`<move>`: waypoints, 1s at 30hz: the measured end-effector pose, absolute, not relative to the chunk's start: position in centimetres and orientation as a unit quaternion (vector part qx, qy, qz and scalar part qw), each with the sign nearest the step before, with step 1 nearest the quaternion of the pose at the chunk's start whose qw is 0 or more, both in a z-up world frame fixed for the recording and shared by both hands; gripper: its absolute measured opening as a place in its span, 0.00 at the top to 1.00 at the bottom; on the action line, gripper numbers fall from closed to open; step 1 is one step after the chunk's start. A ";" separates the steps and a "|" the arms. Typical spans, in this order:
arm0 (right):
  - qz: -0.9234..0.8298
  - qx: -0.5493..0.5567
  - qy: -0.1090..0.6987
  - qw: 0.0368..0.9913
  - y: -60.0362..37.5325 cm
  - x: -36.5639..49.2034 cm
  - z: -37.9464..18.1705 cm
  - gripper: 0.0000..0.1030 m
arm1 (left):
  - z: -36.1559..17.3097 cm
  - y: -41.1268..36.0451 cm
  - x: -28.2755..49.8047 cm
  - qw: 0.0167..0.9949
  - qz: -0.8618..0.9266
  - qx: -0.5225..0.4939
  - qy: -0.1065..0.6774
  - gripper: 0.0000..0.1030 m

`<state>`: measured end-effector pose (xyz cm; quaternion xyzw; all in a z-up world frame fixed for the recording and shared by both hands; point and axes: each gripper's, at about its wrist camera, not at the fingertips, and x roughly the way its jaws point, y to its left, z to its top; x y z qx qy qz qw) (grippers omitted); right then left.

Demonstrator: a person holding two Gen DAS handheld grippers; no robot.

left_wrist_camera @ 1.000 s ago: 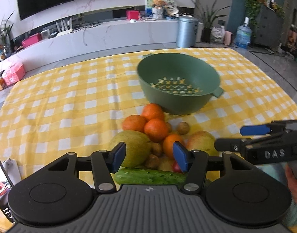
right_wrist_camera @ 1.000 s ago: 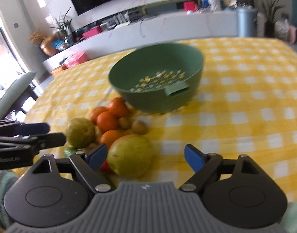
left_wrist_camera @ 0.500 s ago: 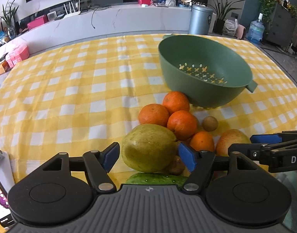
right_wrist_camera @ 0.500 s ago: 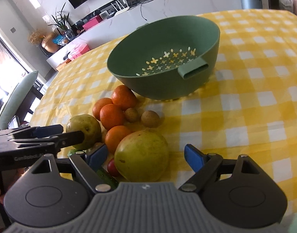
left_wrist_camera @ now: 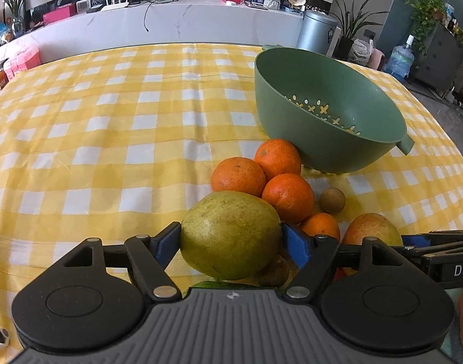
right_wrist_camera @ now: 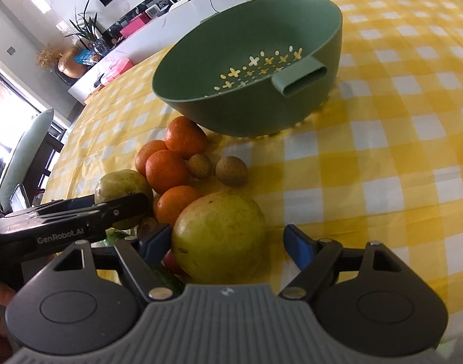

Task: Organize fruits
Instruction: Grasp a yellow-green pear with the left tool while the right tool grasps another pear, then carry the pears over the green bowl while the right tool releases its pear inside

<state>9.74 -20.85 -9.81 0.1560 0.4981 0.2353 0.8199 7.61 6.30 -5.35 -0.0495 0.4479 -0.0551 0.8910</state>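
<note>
Blue pads of the left hand-held gripper [left_wrist_camera: 231, 242] stand wide on either side of a green pear [left_wrist_camera: 230, 238], seemingly touching it. Jaws of the right hand-held gripper [right_wrist_camera: 228, 241] have just been closing around a yellow-green fruit [right_wrist_camera: 219, 236], right pad still clear. Oranges [left_wrist_camera: 287, 197] lie beyond, beside the green bowl [left_wrist_camera: 328, 121] on the desk [left_wrist_camera: 110, 136].

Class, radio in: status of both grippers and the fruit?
Left hand-held gripper brackets green pear. Right closing around yellow pear, gap remains. Colander empty.
</note>
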 end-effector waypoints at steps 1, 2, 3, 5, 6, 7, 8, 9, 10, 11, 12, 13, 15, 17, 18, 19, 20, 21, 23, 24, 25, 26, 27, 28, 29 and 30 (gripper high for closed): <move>0.240 0.159 0.497 0.819 -20.9 9.7 -9.8 0.32 | -5.3 6.3 7.6 0.891 -0.055 -0.052 0.447 0.19; 0.245 0.163 0.496 0.817 -20.9 9.7 -9.9 0.37 | -5.3 6.4 7.6 0.892 -0.054 -0.054 0.446 0.20; 0.250 0.167 0.495 0.815 -20.9 9.8 -9.9 0.37 | -5.3 6.5 7.5 0.892 -0.053 -0.057 0.445 0.20; 0.252 0.162 0.493 0.817 -20.8 9.8 -9.9 0.37 | -5.3 6.5 7.5 0.893 -0.053 -0.059 0.443 0.20; 0.252 0.159 0.492 0.818 -20.8 9.7 -9.9 0.37 | -5.3 6.5 7.4 0.893 -0.053 -0.059 0.442 0.20; 0.253 0.157 0.491 0.819 -20.7 9.7 -9.9 0.37 | -5.3 6.5 7.3 0.894 -0.052 -0.058 0.441 0.20; 0.253 0.156 0.491 0.819 -20.7 9.6 -9.8 0.38 | -5.2 6.5 7.3 0.895 -0.052 -0.057 0.440 0.20; 0.253 0.154 0.489 0.820 -20.7 9.5 -9.8 0.38 | -5.2 6.5 7.2 0.895 -0.052 -0.057 0.440 0.20; 0.252 0.152 0.488 0.821 -20.7 9.5 -9.7 0.38 | -5.2 6.5 7.2 0.895 -0.051 -0.058 0.439 0.20; 0.252 0.149 0.487 0.823 -20.7 9.4 -9.7 0.38 | -5.2 6.5 7.1 0.896 -0.050 -0.059 0.438 0.20; 0.252 0.148 0.485 0.825 -20.7 9.3 -9.5 0.38 | -5.1 6.5 7.1 0.897 -0.049 -0.060 0.435 0.20; 0.252 0.149 0.479 0.827 -20.8 9.1 -9.4 0.38 | -5.0 6.6 6.9 0.899 -0.048 -0.060 0.431 0.20; 0.253 0.155 0.464 0.834 -21.1 8.8 -8.9 0.38 | -4.4 6.7 6.4 0.905 -0.049 -0.064 0.417 0.20; 0.252 0.159 0.454 0.840 -21.4 8.6 -8.7 0.38 | -3.7 6.8 5.9 0.911 -0.053 -0.069 0.402 0.20; 0.251 0.160 0.450 0.842 -21.5 8.5 -8.6 0.38 | -3.2 6.9 5.5 0.914 -0.056 -0.073 0.394 0.20; 0.250 0.162 0.445 0.845 -21.6 8.3 -8.4 0.38 | -2.7 6.8 5.3 0.917 -0.059 -0.076 0.388 0.21; 0.249 0.164 0.439 0.848 -21.7 8.2 -8.2 0.38 | -2.1 6.7 5.0 0.920 -0.063 -0.077 0.379 0.20; 0.248 0.166 0.432 0.851 -21.9 8.1 -7.9 0.38 | -1.5 6.5 4.8 0.924 -0.067 -0.075 0.370 0.20; 0.248 0.165 0.413 0.861 -22.1 7.7 -7.2 0.38 | -0.2 5.9 4.3 0.932 -0.072 -0.063 0.349 0.20; 0.250 0.165 0.404 0.864 -22.3 7.6 -6.8 0.38 | 0.3 5.7 4.2 0.935 -0.072 -0.059 0.341 0.20; 0.253 0.161 0.393 0.869 -22.4 7.5 -6.4 0.38 | 0.9 5.4 4.1 0.939 -0.073 -0.054 0.332 0.20; 0.255 0.154 0.383 0.874 -22.5 7.4 -5.9 0.38 | 1.4 5.1 4.1 0.941 -0.074 -0.050 0.328 0.21; 0.256 0.146 0.372 0.880 -22.5 7.3 -5.4 0.38 | 1.8 4.9 4.2 0.942 -0.076 -0.043 0.324 0.20; 0.256 0.138 0.362 0.886 -22.7 7.3 -4.8 0.38 | 2.3 4.6 4.4 0.944 -0.079 -0.036 0.319 0.20; 0.254 0.133 0.353 0.890 -23.0 7.4 -4.3 0.38 | 2.9 4.3 4.5 0.946 -0.082 -0.028 0.313 0.20; 0.252 0.131 0.346 0.894 -23.3 7.7 -3.8 0.38 | 3.3 4.0 4.8 0.948 -0.085 -0.018 0.307 0.20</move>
